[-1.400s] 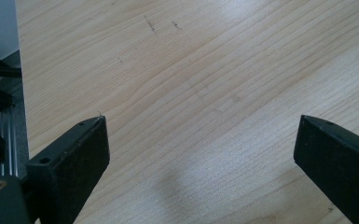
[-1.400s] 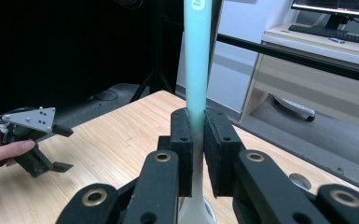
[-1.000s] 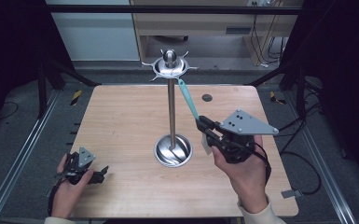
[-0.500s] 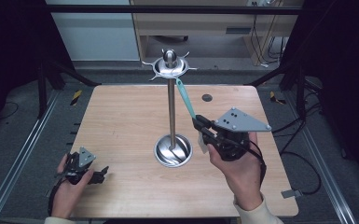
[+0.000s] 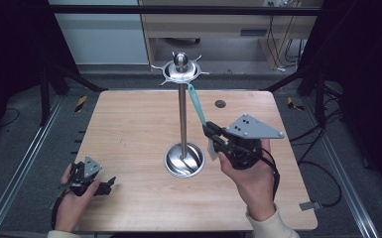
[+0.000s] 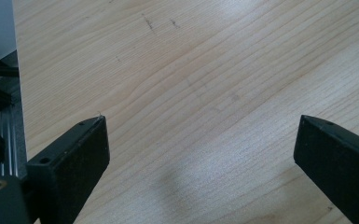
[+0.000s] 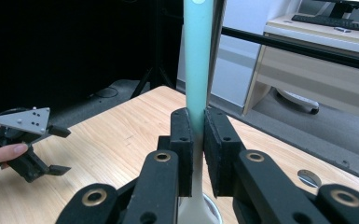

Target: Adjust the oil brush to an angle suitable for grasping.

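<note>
The right gripper (image 5: 212, 133) is clamped on the teal-handled utensil (image 5: 197, 104), its pads pressing the handle from both sides. The utensil stands tilted just right of the metal rack (image 5: 182, 124), its upper end near the rack's hooked top ring (image 5: 180, 73). The left gripper (image 5: 104, 185) rests at the near left of the wooden table (image 5: 129, 129), jaws spread wide and holding nothing.
</note>
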